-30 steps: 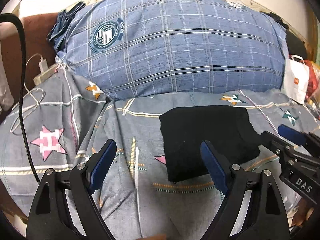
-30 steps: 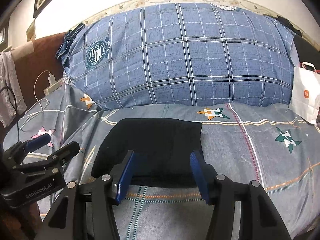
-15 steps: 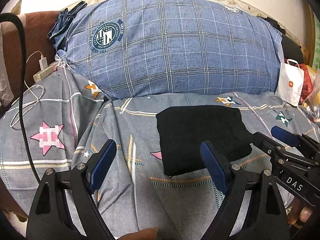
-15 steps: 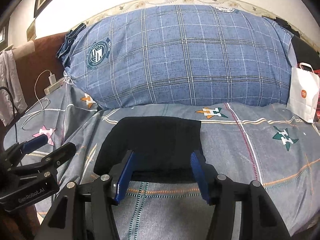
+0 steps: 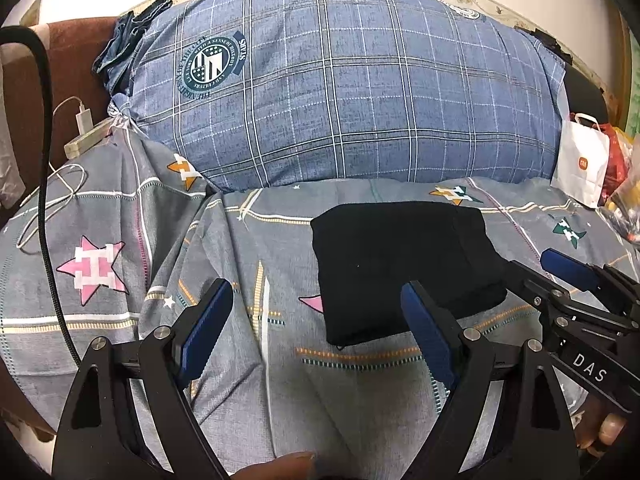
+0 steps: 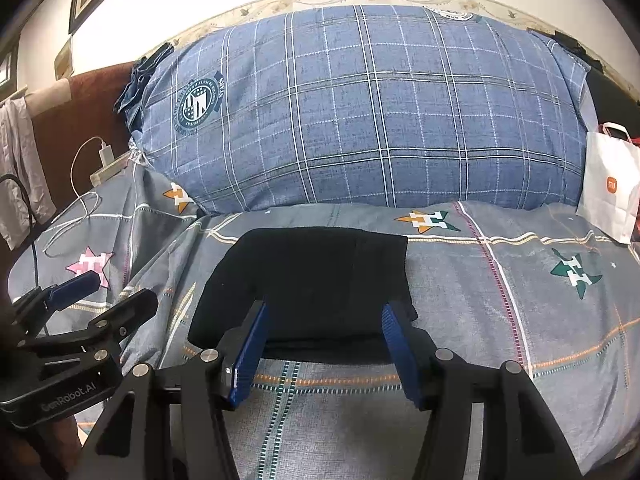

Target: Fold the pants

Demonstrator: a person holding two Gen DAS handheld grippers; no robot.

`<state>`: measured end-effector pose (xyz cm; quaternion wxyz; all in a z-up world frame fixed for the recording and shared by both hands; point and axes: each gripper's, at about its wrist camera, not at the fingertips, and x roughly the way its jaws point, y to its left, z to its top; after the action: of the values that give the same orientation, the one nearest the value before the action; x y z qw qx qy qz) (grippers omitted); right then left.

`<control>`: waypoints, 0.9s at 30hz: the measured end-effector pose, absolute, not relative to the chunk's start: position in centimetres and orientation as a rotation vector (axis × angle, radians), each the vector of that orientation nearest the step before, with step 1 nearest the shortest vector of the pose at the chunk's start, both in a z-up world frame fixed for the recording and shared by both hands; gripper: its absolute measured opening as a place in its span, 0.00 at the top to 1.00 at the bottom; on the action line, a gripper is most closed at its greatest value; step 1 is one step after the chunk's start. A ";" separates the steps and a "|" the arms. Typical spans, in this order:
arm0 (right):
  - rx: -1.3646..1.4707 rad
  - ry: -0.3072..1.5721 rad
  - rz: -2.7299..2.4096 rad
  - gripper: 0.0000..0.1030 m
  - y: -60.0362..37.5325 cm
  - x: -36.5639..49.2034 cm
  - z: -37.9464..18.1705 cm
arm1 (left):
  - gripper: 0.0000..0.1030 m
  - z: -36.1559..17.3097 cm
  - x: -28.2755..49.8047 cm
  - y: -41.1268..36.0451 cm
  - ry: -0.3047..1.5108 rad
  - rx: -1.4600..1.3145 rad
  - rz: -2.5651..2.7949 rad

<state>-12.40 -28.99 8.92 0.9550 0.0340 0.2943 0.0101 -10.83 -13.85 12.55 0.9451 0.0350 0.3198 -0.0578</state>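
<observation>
I see the pants folded into a black rectangle on the bed, just before the pillow. My left claw and right claw both gape apart, gripping nothing.

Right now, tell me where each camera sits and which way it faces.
Left wrist: on the left gripper, facing the plaid pillow across the bed; own open fingers, a thumb tip and the right gripper show.
Right wrist: on the right gripper, aimed over the folded black pants; own open fingers and the left gripper show.
Shared: pants, pillow, white bag.
</observation>
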 end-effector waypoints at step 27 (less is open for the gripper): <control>0.099 0.602 0.023 0.44 -29.1 -12.3 8.5 | 0.16 11.4 -10.0 -14.6 0.686 0.070 -0.124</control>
<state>-12.28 -29.13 8.55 0.9537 0.0489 0.2965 0.0116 -10.01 -14.57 11.42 0.9393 0.0343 0.3358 -0.0607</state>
